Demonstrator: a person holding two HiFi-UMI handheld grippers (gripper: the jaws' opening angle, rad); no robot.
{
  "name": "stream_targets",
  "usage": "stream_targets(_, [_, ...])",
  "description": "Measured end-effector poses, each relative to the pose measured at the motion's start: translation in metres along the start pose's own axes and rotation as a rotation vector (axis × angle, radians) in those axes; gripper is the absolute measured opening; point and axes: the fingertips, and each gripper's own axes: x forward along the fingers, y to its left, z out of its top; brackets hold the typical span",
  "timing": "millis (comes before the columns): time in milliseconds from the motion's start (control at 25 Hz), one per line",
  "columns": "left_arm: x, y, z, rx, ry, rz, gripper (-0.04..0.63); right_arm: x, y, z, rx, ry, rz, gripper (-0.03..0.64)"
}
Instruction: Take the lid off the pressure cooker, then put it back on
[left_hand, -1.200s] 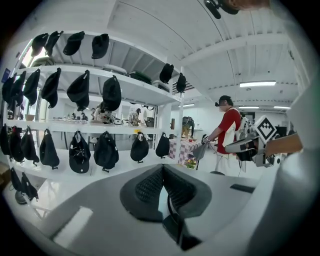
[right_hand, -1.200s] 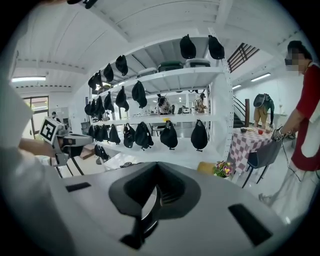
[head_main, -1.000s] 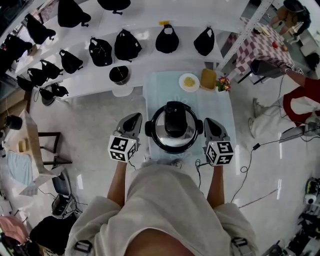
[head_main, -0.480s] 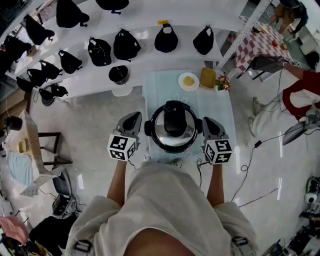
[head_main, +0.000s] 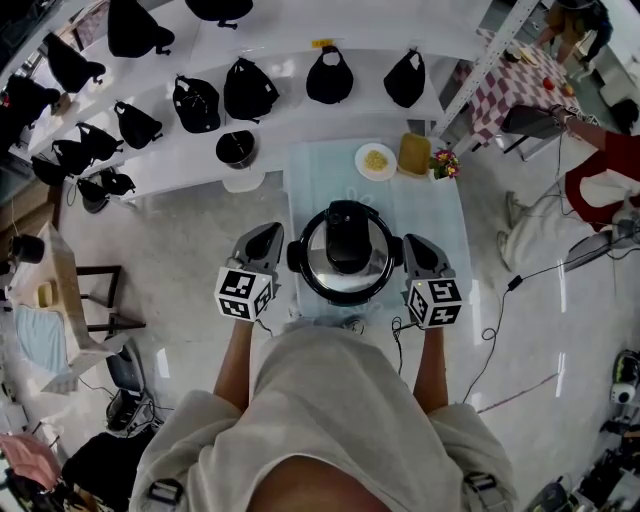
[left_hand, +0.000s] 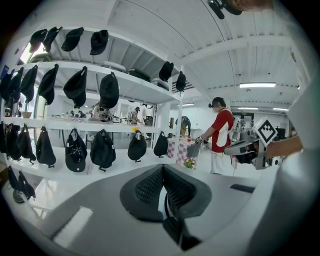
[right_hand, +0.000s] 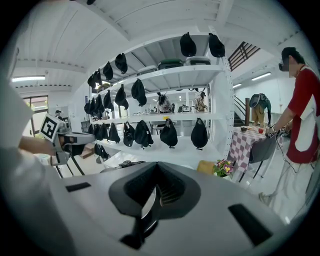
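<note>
The pressure cooker (head_main: 347, 262) stands on a table with a pale blue cloth (head_main: 315, 175), its steel lid on and the black lid handle (head_main: 347, 236) on top. My left gripper (head_main: 271, 233) hovers just left of the cooker, shut on nothing. My right gripper (head_main: 411, 241) hovers just right of it, also shut and empty. In the left gripper view the ribbed pads (left_hand: 150, 186) meet, with only shelves beyond. In the right gripper view the jaws are together in the same way and the left gripper (right_hand: 65, 137) shows at the left. Neither gripper touches the cooker.
At the table's far end are a plate of yellow food (head_main: 377, 161), a yellow block (head_main: 416, 155) and a small flower pot (head_main: 445, 165). White shelves with black caps (head_main: 250, 88) and a black pot (head_main: 236, 148) stand behind. A person in red (head_main: 600, 170) is at the right.
</note>
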Motion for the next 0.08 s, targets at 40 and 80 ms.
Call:
stream_targets(40, [0.0005,-0.0001,-0.0005,0.0,0.001,0.0,0.008,0.0005,0.0001,-0.0007,0.0,0.001,0.001,0.0])
stream_targets(80, [0.0011,-0.0003,-0.0009,0.0,0.001,0.0,0.008,0.0009,0.0003,-0.0014,0.0,0.002,0.002,0.0])
